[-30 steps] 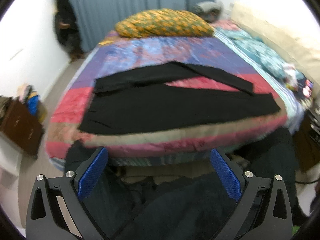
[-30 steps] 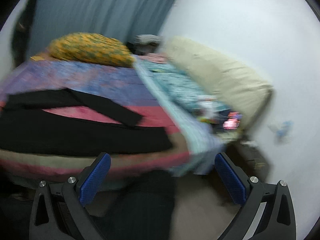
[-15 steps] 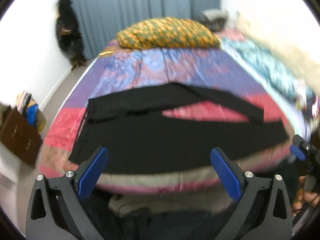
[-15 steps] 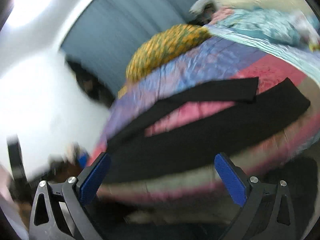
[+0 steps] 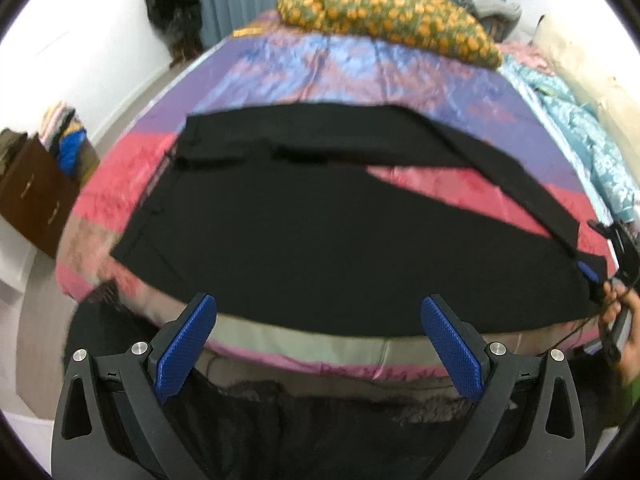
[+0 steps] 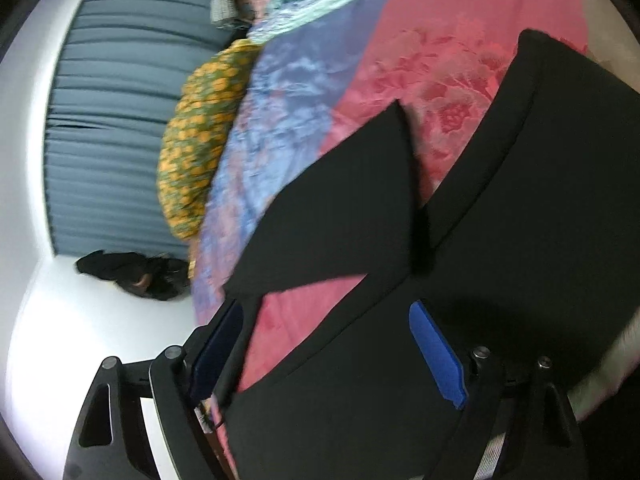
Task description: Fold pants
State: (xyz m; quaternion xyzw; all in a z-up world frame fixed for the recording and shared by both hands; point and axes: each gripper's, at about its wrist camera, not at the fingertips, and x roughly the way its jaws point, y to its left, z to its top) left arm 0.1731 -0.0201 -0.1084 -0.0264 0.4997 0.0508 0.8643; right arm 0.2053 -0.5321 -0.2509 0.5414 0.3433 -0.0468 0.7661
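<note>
So my left gripper point(image 5: 318, 344) is hanging just off the near edge of the bed point(image 5: 304, 348), jaws wide apart with nothing in them. I've got it aimed down at the wide hip part because that's the end I figure needs pinning or lifting for the first fold.

My right gripper point(image 6: 326, 352) is way closer in, rolled onto its side over the cuff end. The jaws are closing, and black cloth sits between the blue pads, but I can't say they're actually pressing on it yet. Going in sideways should let one finger slide under the hem.

The pants point(image 5: 340, 232) are laid out flat across the striped bedspread point(image 5: 360, 64), waistband to my left, legs splayed in a V to the right. The far leg point(image 6: 340, 208) angles off on its own, so my guess is it gets brought over the near one first.

Past that there's the orange flowered pillow point(image 5: 392, 16) at the head, then the grey-blue curtain point(image 6: 120, 100).
</note>
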